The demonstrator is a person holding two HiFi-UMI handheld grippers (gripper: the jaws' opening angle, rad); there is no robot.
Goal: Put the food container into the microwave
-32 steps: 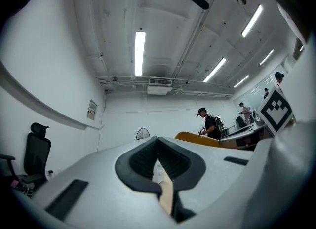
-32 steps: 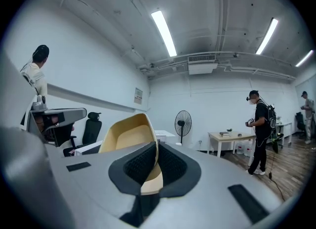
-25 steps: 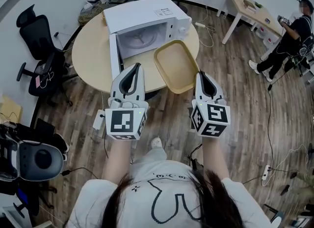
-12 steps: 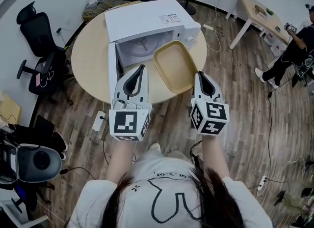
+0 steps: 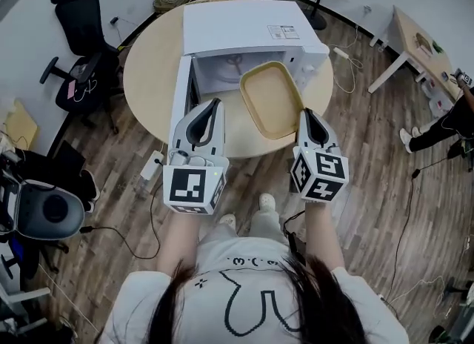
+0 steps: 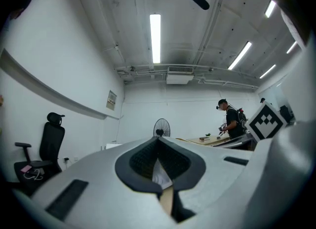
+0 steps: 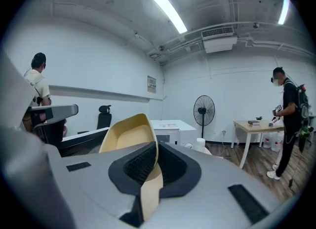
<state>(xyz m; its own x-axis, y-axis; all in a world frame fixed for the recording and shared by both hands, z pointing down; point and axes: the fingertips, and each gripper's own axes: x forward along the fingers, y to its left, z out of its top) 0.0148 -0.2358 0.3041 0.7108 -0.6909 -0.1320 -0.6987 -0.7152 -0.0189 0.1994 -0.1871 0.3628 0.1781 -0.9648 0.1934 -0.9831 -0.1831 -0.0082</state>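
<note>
**Nearly home, keep it level**

Upper centre, the round table [image 5: 148, 75] bore the open microwave [image 5: 244, 27]. The food container [image 5: 270, 98] hung before its cavity, rim pinched in our right gripper [image 5: 306, 115]; left gripper [image 5: 214, 103] closed, empty. A straight slide seemed best.

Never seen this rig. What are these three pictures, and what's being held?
No robot: a person holds a two-jaw gripper in each hand; the marker cubes are part of them. The top-down picture comes from a camera on the person's head; the other two from cameras riding on the grippers, looking along their jaws. On the round table stands a white microwave, its door open. The right gripper is shut on the rim of a tan food container, held near the opening. The left gripper has its jaws together, holding nothing.
</note>
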